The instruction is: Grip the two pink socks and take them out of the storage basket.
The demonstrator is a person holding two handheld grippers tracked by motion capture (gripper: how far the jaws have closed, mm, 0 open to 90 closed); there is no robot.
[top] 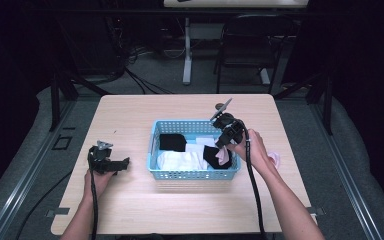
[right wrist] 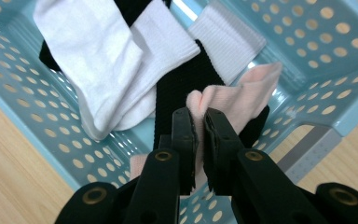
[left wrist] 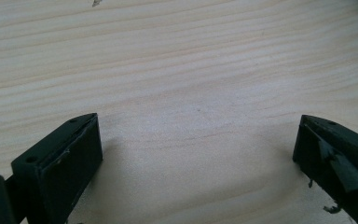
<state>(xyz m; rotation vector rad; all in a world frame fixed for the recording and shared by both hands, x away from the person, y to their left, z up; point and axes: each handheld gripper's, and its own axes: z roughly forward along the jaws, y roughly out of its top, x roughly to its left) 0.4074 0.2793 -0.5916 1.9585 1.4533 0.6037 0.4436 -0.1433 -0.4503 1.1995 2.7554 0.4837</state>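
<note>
One pink sock (right wrist: 242, 95) pinched between the right tool's (right wrist: 199, 122) jaws.

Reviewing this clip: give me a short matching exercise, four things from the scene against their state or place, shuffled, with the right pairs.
Things:
1. left gripper
2. right gripper
3. white socks
4. blue basket

States or places:
A. standing on the wooden table, socks inside
B. jaws closed on the pink sock
C. lying in the basket, unheld
D. jaws wide apart over bare wood

Pairs: 1-D, 2-B, 3-C, 4-A
</note>
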